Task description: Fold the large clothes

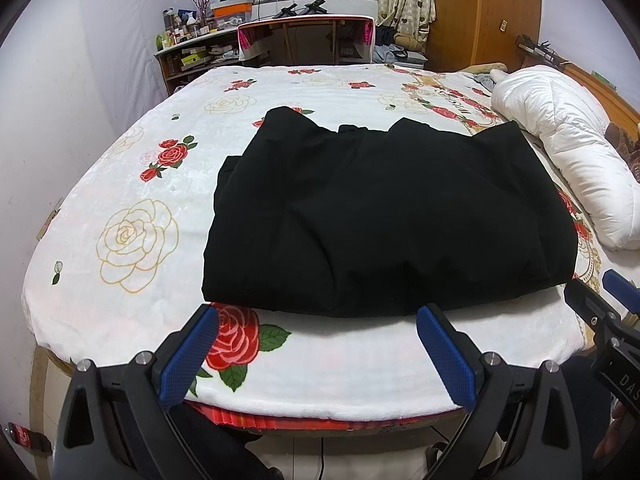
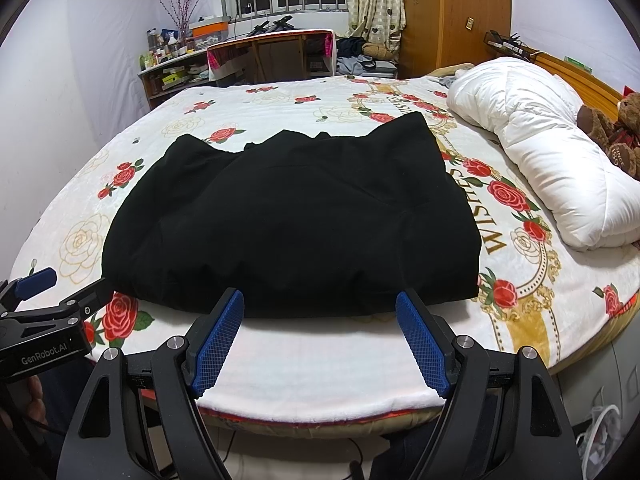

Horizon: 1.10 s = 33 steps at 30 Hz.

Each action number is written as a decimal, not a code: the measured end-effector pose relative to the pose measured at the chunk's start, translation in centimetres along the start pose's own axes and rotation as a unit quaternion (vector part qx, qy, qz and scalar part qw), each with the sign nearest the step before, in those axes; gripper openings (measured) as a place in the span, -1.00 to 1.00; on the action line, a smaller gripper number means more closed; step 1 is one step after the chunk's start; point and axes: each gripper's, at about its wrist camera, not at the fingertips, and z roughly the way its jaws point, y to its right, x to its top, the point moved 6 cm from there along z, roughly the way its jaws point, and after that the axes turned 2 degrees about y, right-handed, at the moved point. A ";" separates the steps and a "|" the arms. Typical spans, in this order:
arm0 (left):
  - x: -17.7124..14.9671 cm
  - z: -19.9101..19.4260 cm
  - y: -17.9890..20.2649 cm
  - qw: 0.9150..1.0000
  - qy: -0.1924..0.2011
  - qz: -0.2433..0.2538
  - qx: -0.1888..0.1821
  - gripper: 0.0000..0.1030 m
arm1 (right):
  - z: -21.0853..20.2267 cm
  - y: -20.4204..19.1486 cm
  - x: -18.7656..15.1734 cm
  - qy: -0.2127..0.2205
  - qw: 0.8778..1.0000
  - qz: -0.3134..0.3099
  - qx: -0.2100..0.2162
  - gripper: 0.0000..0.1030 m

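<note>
A large black garment (image 1: 384, 216) lies folded into a wide block on the rose-printed bed cover (image 1: 120, 208); the right wrist view shows the same black garment (image 2: 296, 220). My left gripper (image 1: 318, 320) hovers open just short of the garment's near edge, with nothing between its blue pads. Over the same near edge, further right, my right gripper (image 2: 320, 308) is open and empty too. At the right edge of the left wrist view the right gripper (image 1: 600, 296) shows from the side. The left gripper (image 2: 68, 288) shows at the left edge of the right wrist view.
A rolled white duvet (image 2: 532, 148) lies along the bed's right side, with a brown teddy bear (image 2: 616, 136) beyond it. Behind the bed stand a desk (image 2: 276, 48), cluttered shelves (image 2: 168, 68) and a wooden wardrobe (image 2: 456, 12). A white wall borders the bed's left side.
</note>
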 end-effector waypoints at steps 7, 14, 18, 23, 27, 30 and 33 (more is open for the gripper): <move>-0.1 -0.1 0.1 1.000 -0.001 0.000 0.000 0.95 | 0.0 0.0 0.0 0.000 1.000 0.000 0.000 0.52; -0.3 -0.2 0.1 1.000 -0.002 0.000 -0.001 0.95 | 0.0 -0.1 0.0 0.000 1.000 0.001 0.000 0.52; -0.2 -0.1 0.2 1.000 -0.002 0.000 -0.001 0.95 | 0.0 -0.1 0.0 0.000 1.000 0.001 0.000 0.52; -0.2 -0.1 0.2 1.000 -0.002 0.000 -0.001 0.95 | 0.0 -0.1 0.0 0.000 1.000 0.001 -0.001 0.52; -0.3 -0.2 0.3 1.000 -0.003 -0.002 -0.003 0.95 | 0.0 -0.1 0.0 0.000 1.000 0.001 -0.001 0.52; -0.3 -0.2 0.4 1.000 -0.003 -0.004 -0.004 0.95 | 0.0 0.0 0.0 0.000 1.000 0.001 0.000 0.52; -0.2 -0.2 0.4 1.000 -0.002 -0.008 -0.007 0.95 | 0.0 0.0 0.0 0.000 1.000 0.000 0.000 0.52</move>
